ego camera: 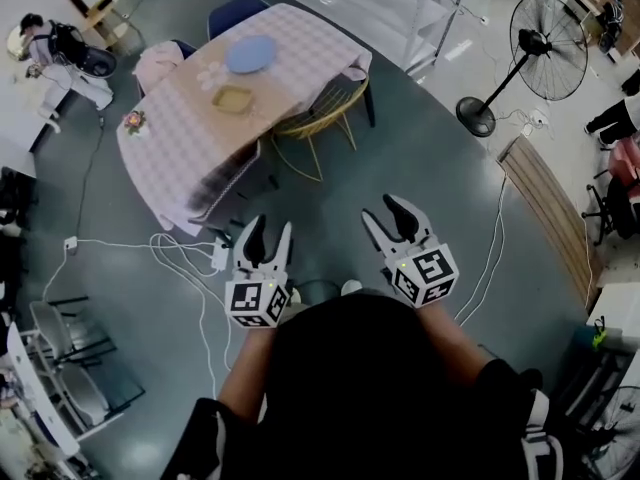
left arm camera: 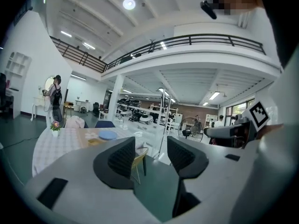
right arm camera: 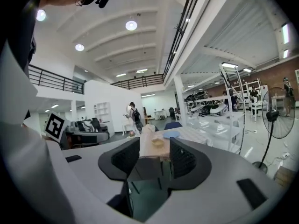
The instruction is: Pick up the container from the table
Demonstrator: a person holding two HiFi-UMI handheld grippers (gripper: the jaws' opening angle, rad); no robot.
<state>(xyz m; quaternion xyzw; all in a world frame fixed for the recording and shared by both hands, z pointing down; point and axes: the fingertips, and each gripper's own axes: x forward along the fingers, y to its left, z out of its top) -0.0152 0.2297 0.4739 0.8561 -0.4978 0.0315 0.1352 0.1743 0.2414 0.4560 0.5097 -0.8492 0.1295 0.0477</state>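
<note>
The container (ego camera: 232,99) is a small, shallow, tan square dish on a table (ego camera: 170,158) covered with a pale checked cloth, across the floor from me. A blue plate (ego camera: 250,54) lies just beyond it. My left gripper (ego camera: 268,234) and right gripper (ego camera: 390,213) are held side by side over the grey floor, well short of the table, both open and empty. In the left gripper view the container (left arm camera: 95,142) sits far off to the left of the jaws (left arm camera: 152,155). In the right gripper view the container (right arm camera: 158,142) shows between the open jaws (right arm camera: 154,155), still distant.
A yellow wire chair (ego camera: 320,118) stands at the table's near side, and a pink cloth (ego camera: 160,65) drapes a chair behind it. A small flower pot (ego camera: 135,121) sits on the table's left end. White cables and a power strip (ego camera: 218,256) lie on the floor. A standing fan (ego camera: 545,38) is at the right.
</note>
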